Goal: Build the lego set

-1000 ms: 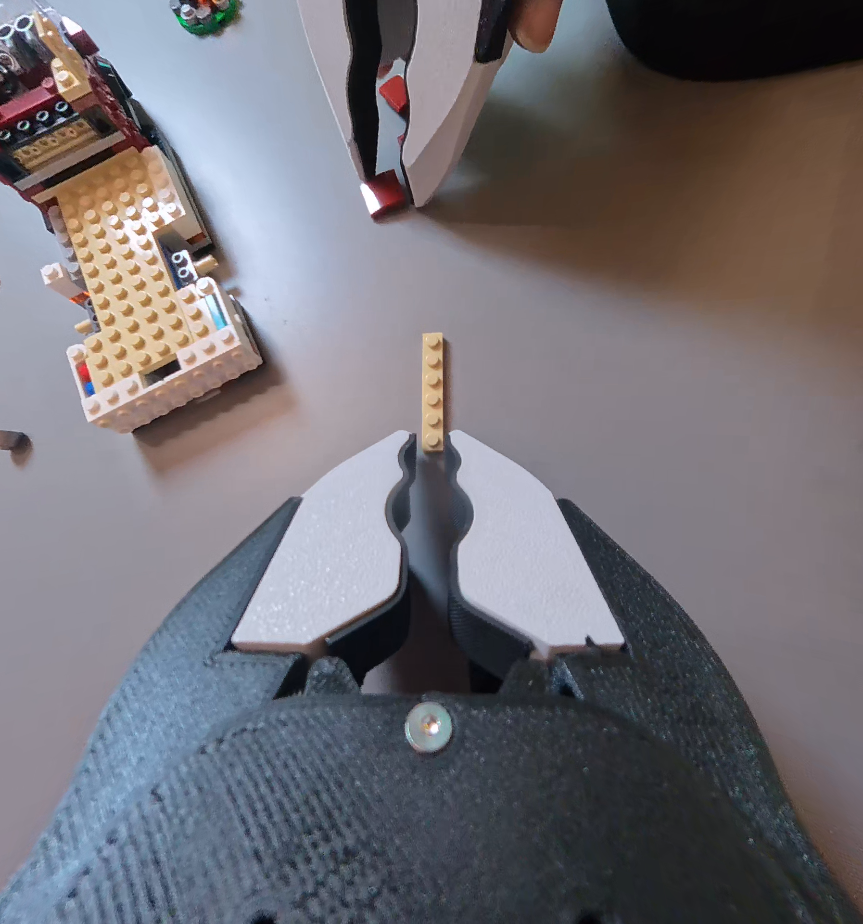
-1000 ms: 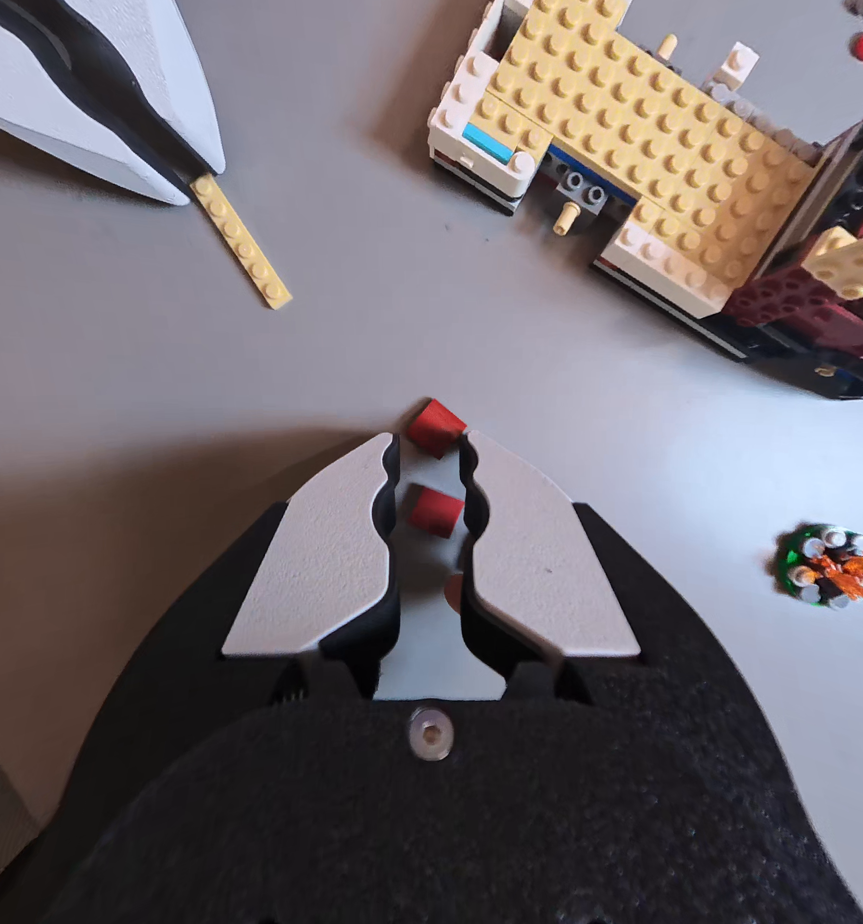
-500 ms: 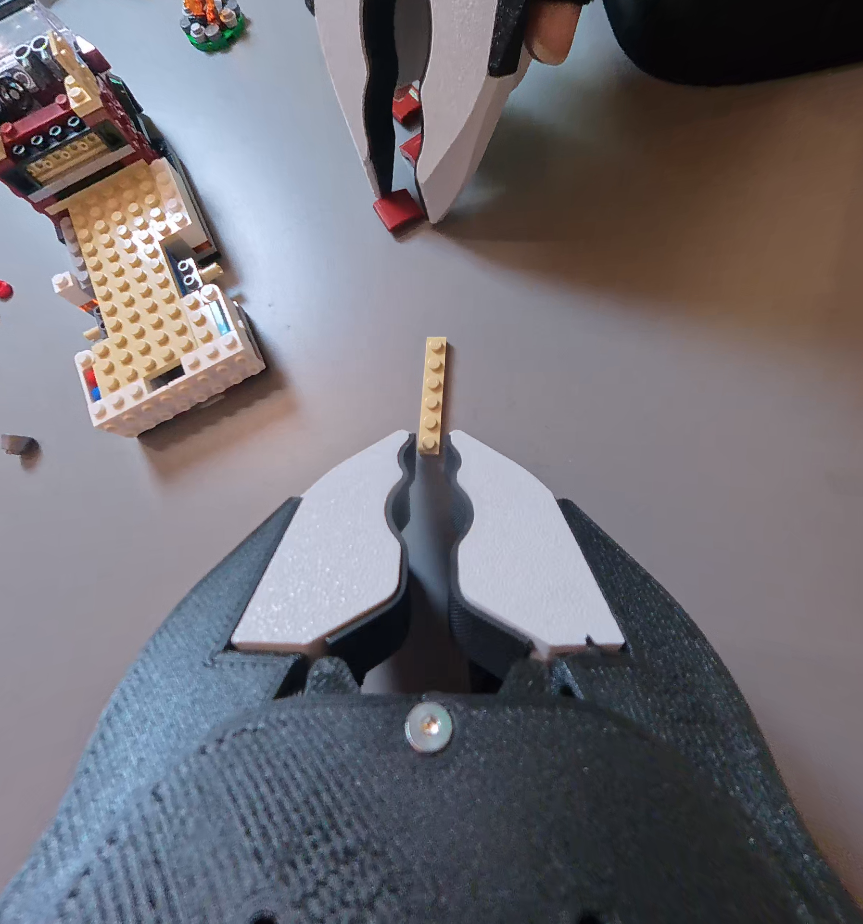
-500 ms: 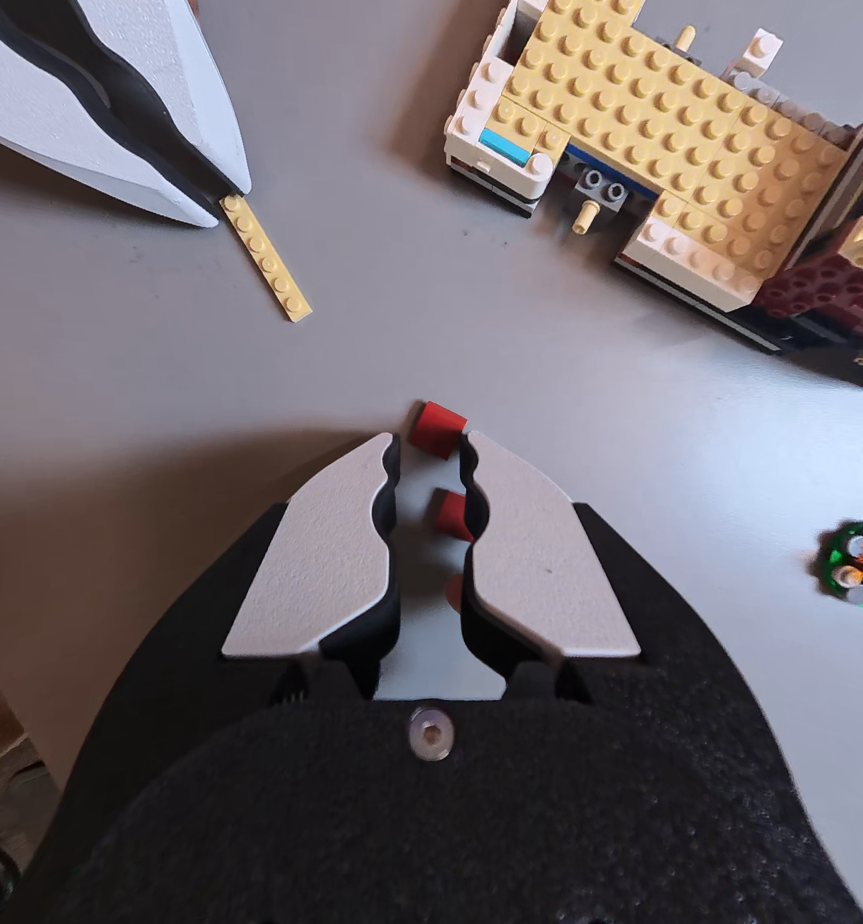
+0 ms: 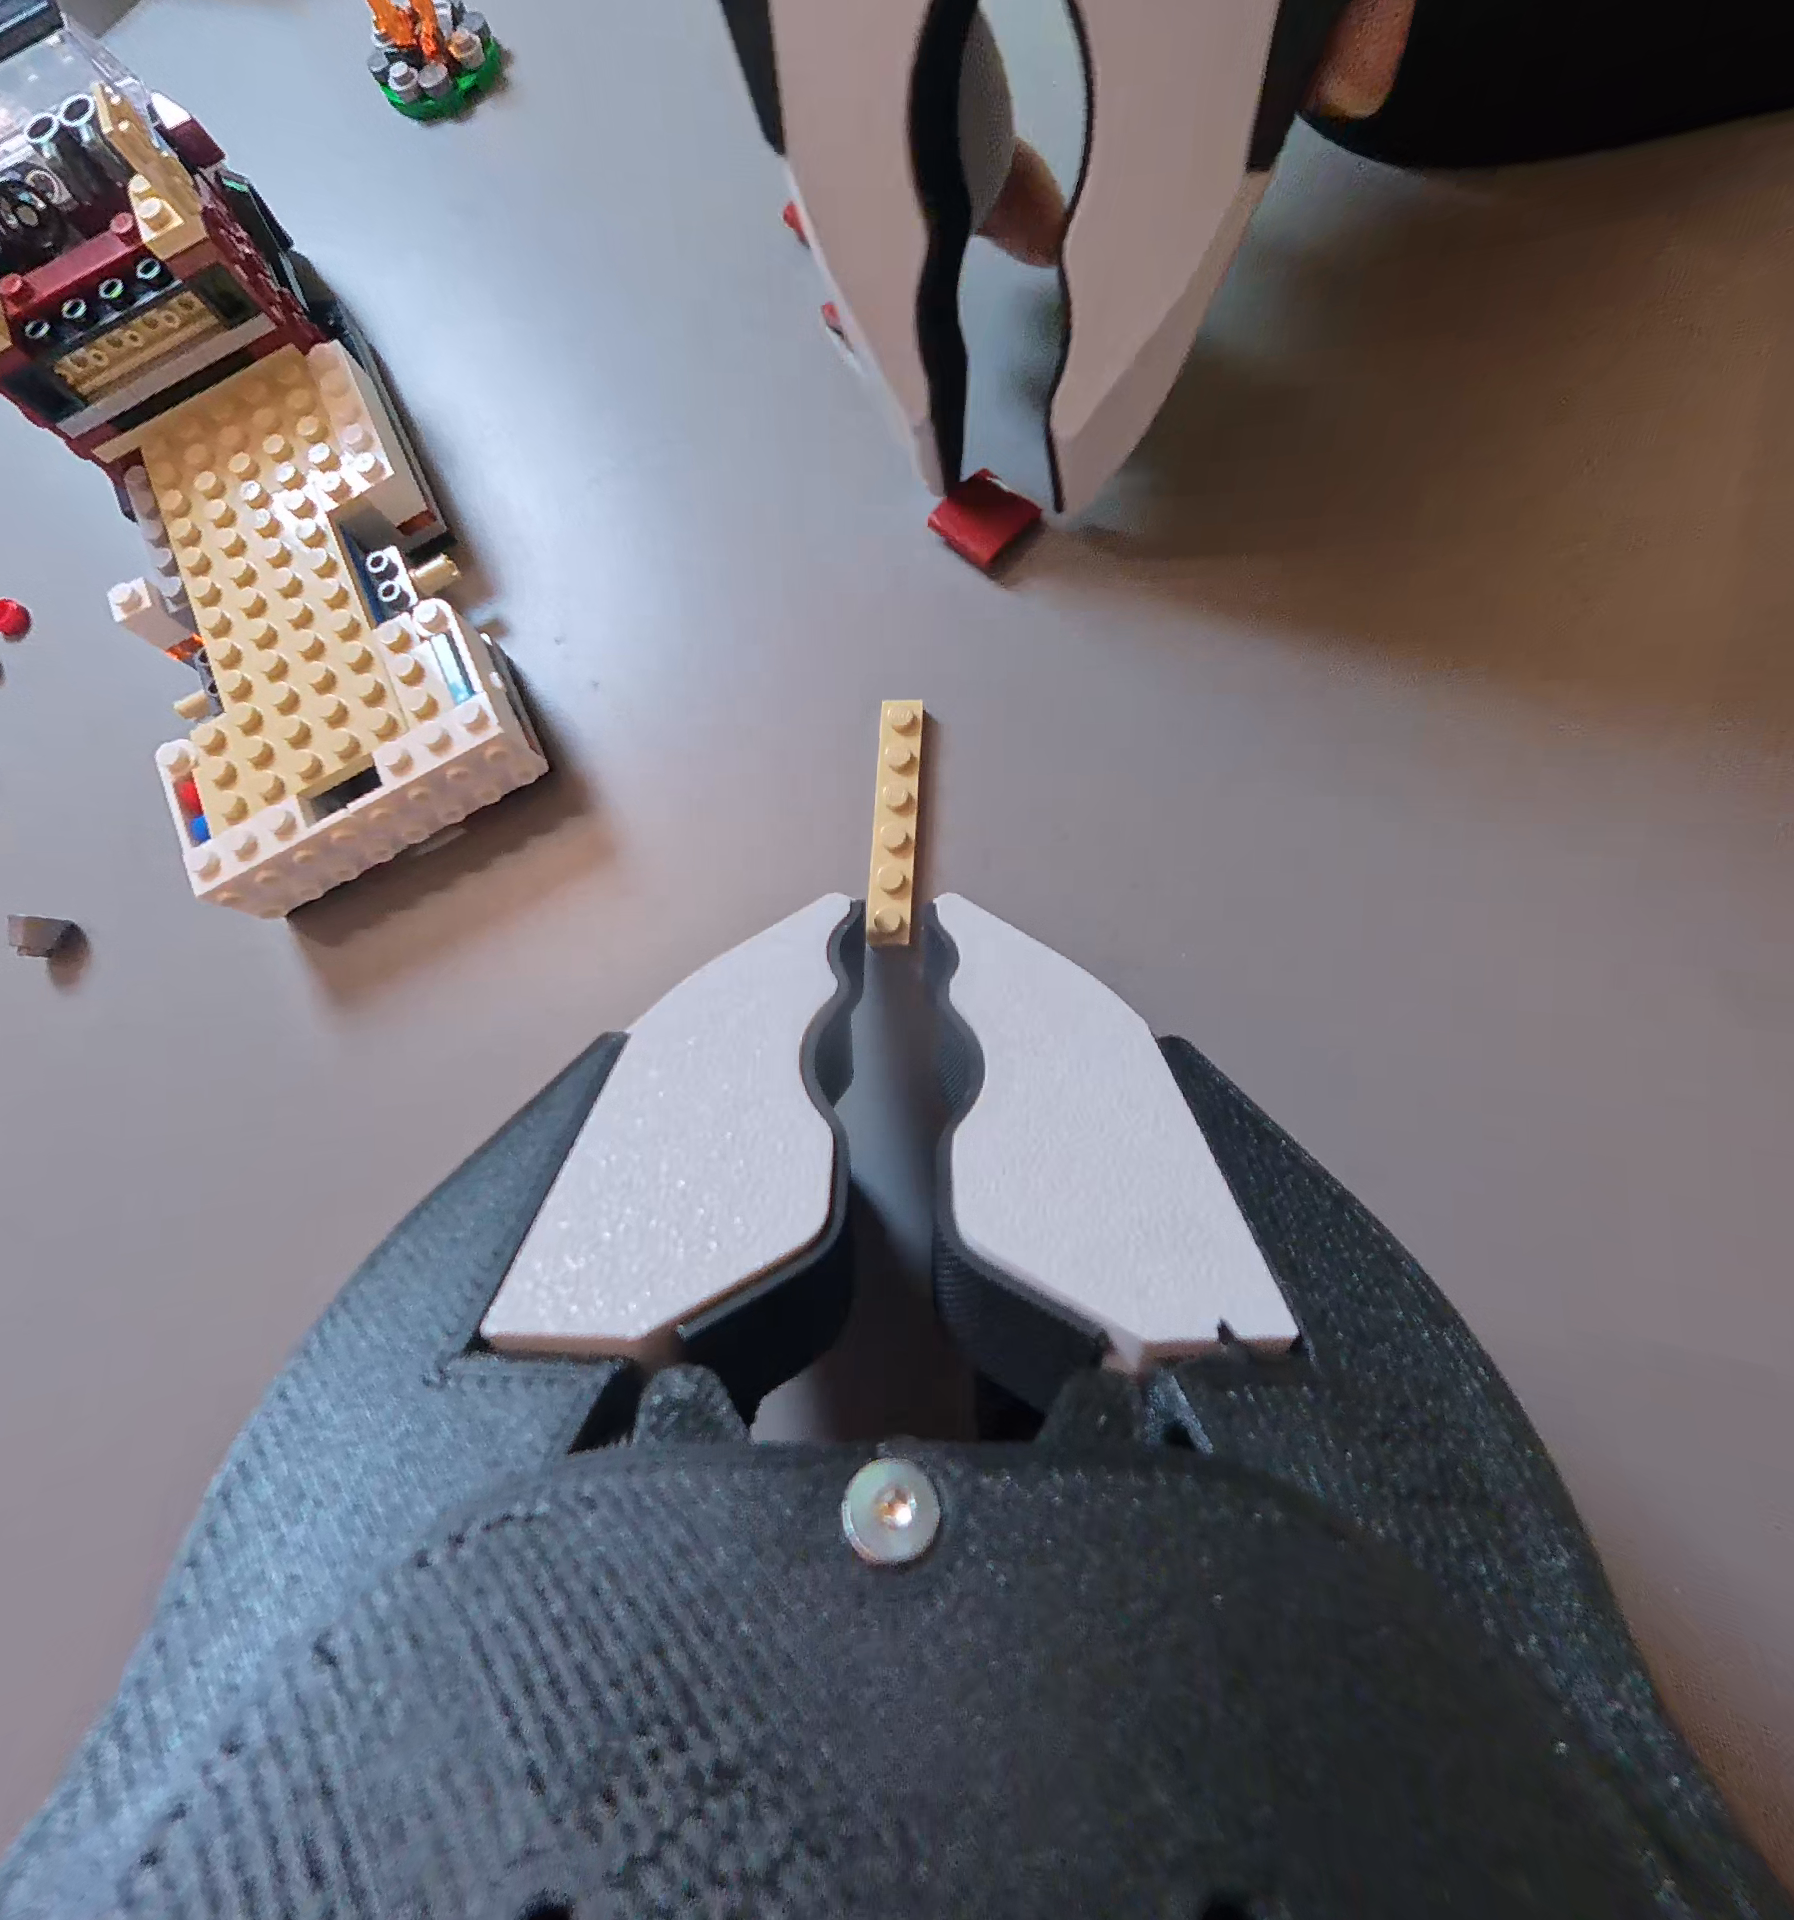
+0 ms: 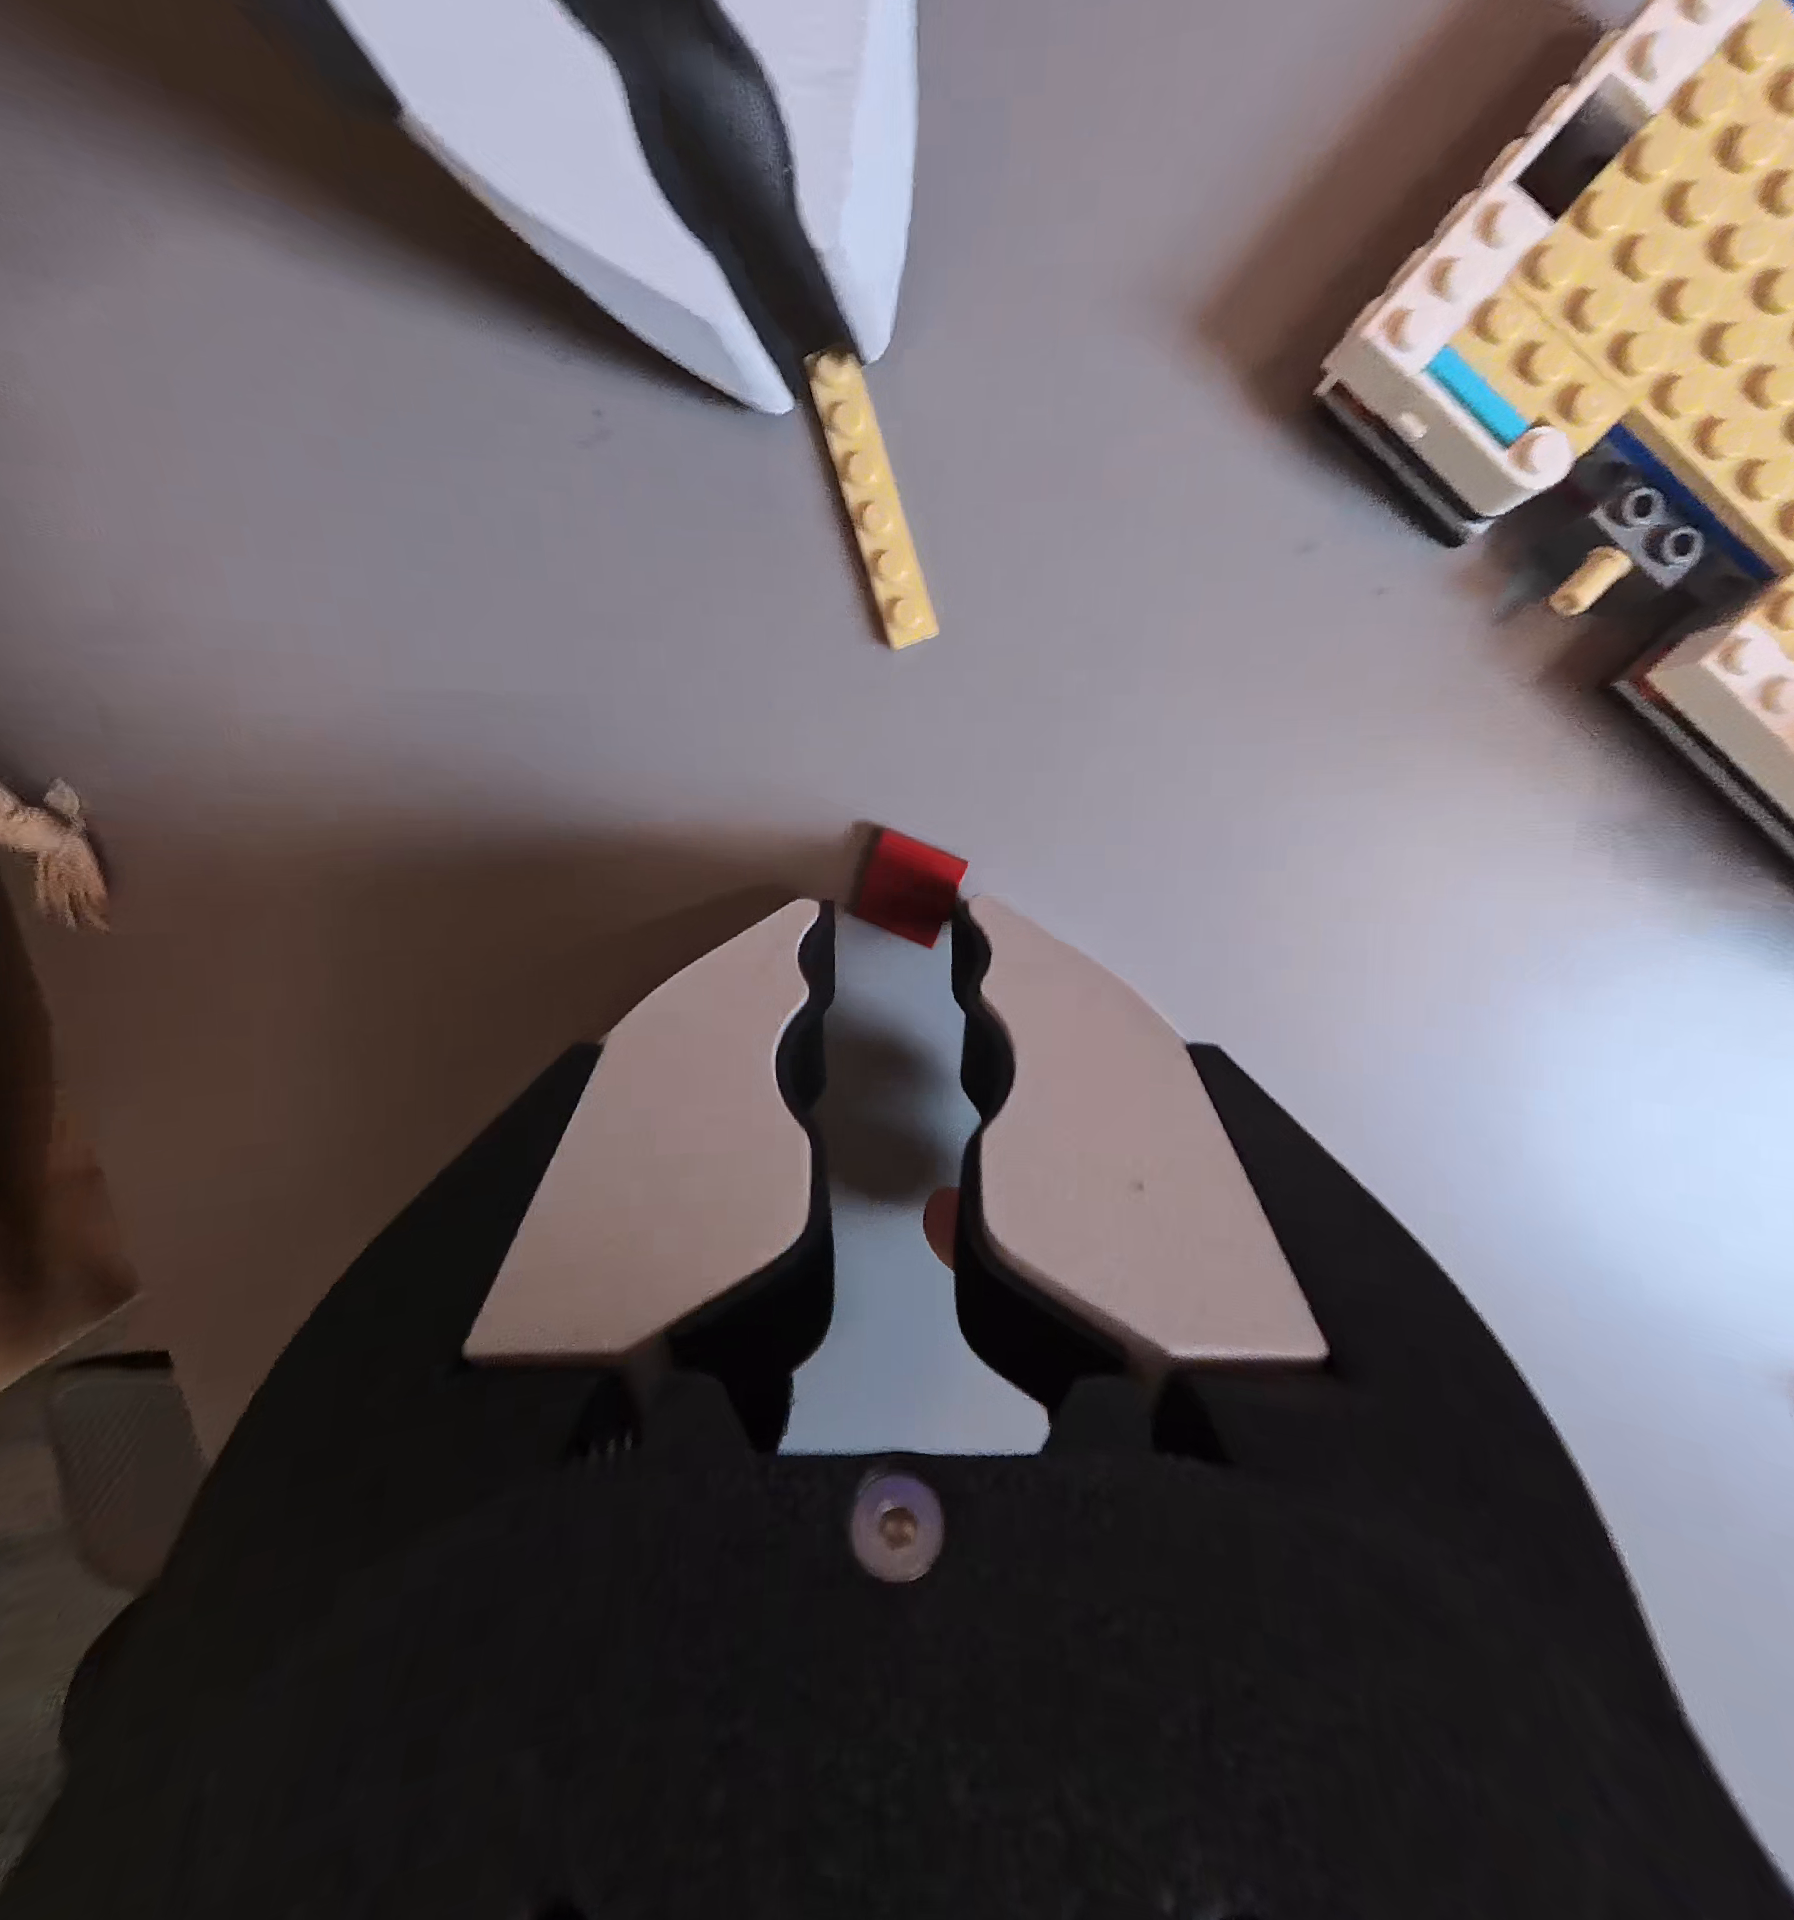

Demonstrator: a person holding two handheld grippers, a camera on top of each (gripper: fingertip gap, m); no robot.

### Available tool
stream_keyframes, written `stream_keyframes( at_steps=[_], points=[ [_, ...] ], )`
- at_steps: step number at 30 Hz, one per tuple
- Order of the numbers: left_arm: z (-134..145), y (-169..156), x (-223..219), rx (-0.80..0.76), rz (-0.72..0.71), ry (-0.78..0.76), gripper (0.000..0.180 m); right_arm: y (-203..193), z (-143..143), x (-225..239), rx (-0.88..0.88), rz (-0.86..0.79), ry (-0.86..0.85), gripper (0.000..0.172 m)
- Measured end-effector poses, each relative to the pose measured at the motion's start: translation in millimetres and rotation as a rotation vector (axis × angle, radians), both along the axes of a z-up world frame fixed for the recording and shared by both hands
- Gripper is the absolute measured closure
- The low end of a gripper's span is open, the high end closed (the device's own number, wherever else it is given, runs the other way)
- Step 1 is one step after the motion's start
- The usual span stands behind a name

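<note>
My left gripper (image 5: 893, 914) is shut on the near end of a thin tan six-stud plate (image 5: 898, 810), which points straight ahead just above the grey table (image 5: 1392, 935). The right wrist view shows the same plate (image 6: 872, 499) pinched at its end by those fingers (image 6: 872, 208). My right gripper (image 6: 893, 914) is shut on a small red brick (image 6: 908, 885) at its fingertips. In the left wrist view that gripper (image 5: 997, 488) stands tip-down with the red brick (image 5: 981, 520) at the table surface. The two held pieces lie a short way apart.
A tan, white and dark red brick model (image 5: 280, 644) stands to the left of my left gripper and shows at the right wrist view's top right (image 6: 1703, 312). A green round piece with orange flames (image 5: 431, 62), small loose bits (image 5: 41, 933) and other red pieces (image 5: 833, 317) lie around. A dark sleeve (image 5: 1599, 83) is far right. The left gripper's tips are roughly 9 cm from the right gripper's.
My right gripper has swung round with the red brick and come closer to the tan plate; the loose red piece seen between its fingers has dropped out of view. My left gripper keeps its hold.
</note>
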State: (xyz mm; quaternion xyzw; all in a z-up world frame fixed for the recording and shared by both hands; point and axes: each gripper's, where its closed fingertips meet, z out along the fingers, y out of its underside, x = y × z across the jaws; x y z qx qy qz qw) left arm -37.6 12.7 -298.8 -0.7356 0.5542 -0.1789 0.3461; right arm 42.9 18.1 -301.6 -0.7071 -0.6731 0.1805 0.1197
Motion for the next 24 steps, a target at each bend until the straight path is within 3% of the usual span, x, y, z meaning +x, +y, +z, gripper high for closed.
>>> stream_keyframes(
  at_steps=[10, 24],
  points=[
    [0, 3, 0, 0.026, 0.008, 0.012, 0.172, -6, 7, 10, 0.006, -0.18, 0.036, 0.149],
    [-1, 2, 0, 0.036, 0.002, 0.018, 0.172, 0, -1, -10, 0.038, -0.108, 0.024, 0.153]
  ],
)
